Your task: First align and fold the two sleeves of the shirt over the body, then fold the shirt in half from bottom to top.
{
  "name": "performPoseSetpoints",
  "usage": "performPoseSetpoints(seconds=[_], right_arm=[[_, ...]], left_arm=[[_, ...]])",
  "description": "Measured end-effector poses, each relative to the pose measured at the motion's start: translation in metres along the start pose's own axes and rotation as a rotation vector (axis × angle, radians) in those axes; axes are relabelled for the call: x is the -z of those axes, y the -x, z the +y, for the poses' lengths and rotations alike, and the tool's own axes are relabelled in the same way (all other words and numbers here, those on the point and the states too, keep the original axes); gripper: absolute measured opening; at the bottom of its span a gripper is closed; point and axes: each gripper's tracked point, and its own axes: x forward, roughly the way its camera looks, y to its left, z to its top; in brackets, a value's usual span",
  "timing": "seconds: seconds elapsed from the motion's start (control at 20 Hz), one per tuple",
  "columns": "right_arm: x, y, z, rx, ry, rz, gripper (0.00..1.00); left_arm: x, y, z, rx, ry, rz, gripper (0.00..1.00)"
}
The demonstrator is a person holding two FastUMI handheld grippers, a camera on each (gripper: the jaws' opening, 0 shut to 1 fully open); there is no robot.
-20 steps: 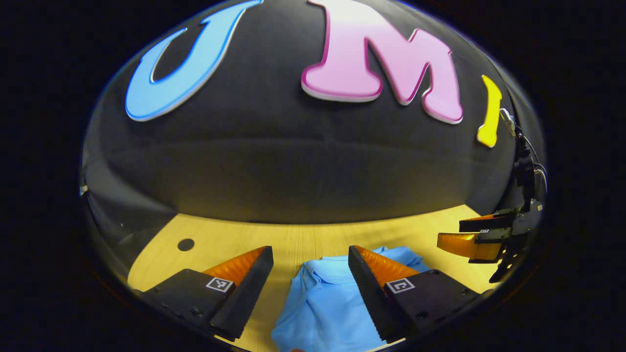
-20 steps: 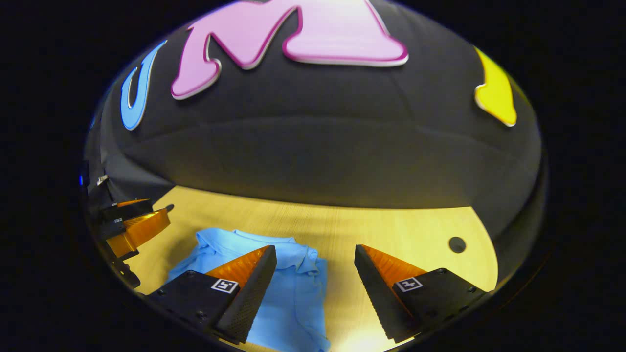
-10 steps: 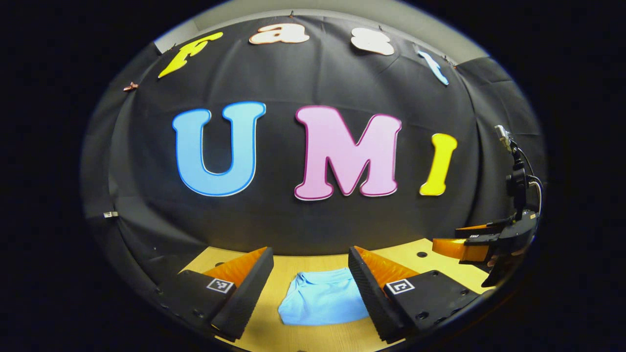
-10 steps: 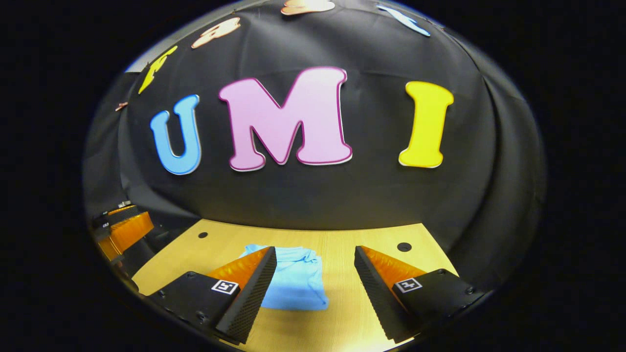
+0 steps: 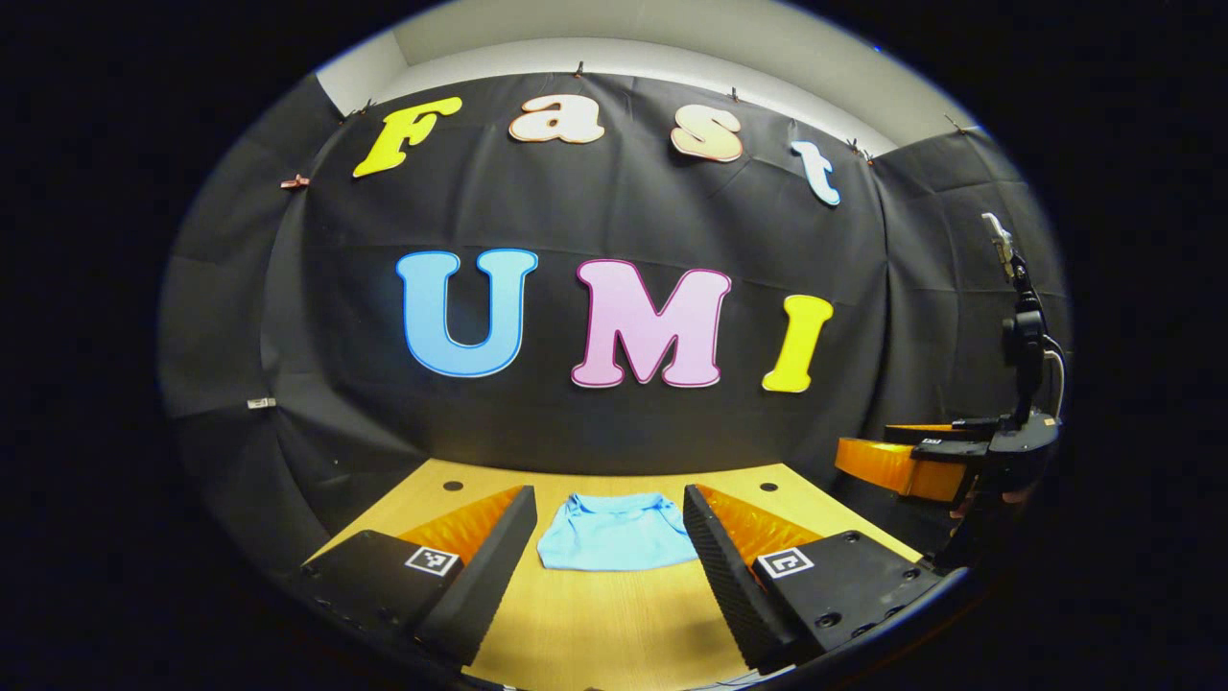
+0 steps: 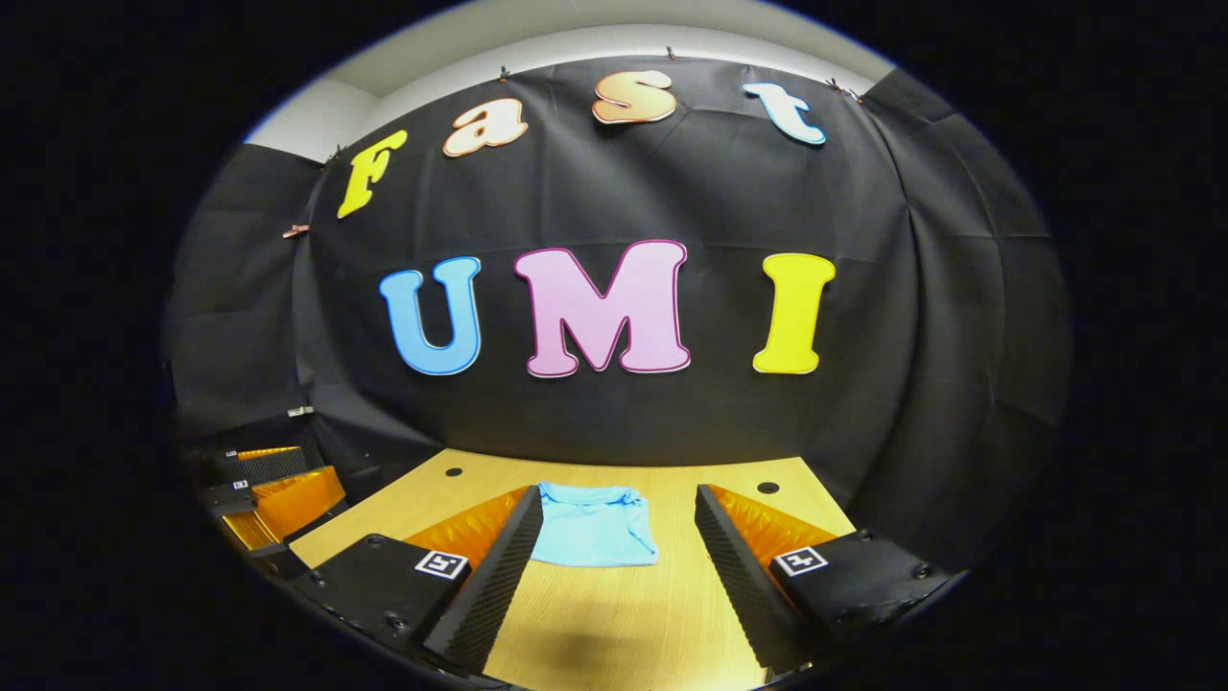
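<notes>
A: Start with the biggest thing. Why is the bench [image 5: 624, 624] so bare?

B: A fold needs flat room. The wooden bench has only the shirt [image 5: 616, 533] on it, toward the far edge near the black wall [image 5: 576, 432], with open wood on each side and in front.

A: And the shirt itself?

B: It lies as a compact blue rectangle with the collar at the far end. No sleeve sticks out past the body and the near edge is a straight line, so I judge both folds done: sleeves in, then bottom over top. In the right gripper view it [image 6: 593, 526] sits the same way, flat, with nothing touching it.

A: So why are the tongs where they are?

B: They are well apart from the cloth and raised off the bench, which fits work that is finished. The left tongs [image 5: 606, 566] are spread wide with nothing between them; the shirt shows through the gap, farther off. The right tongs [image 6: 614, 566] are likewise parted and carry nothing.

A: Is the other tool visible too?

B: Yes. In the left gripper view the right tongs [image 5: 897, 461] hang off to the side, clear of the bench; the hand below them is too dark to make out. In the right gripper view the left tongs [image 6: 278, 485] show at the edge.
</notes>
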Motion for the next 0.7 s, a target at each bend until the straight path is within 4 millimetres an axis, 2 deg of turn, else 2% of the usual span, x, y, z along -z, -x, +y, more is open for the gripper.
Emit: performPoseSetpoints(seconds=[0.15, 0.3, 0.4, 0.7], right_arm=[[0.011, 0.038, 0.013, -0.017, 0.006, 0.013, 0.99], [0.018, 0.062, 0.015, -0.014, 0.019, 0.018, 0.99], [0.018, 0.070, 0.016, -0.006, 0.017, 0.011, 0.99], [0.011, 0.076, 0.011, 0.021, 0.000, -0.006, 0.99]], left_arm=[[0.007, 0.035, -0.006, 0.015, 0.015, 0.001, 0.97], [0.011, 0.056, -0.005, 0.013, 0.020, 0.010, 0.97], [0.011, 0.064, -0.002, 0.011, 0.009, 0.007, 0.97], [0.001, 0.066, 0.007, 0.008, -0.008, -0.017, 0.97]])
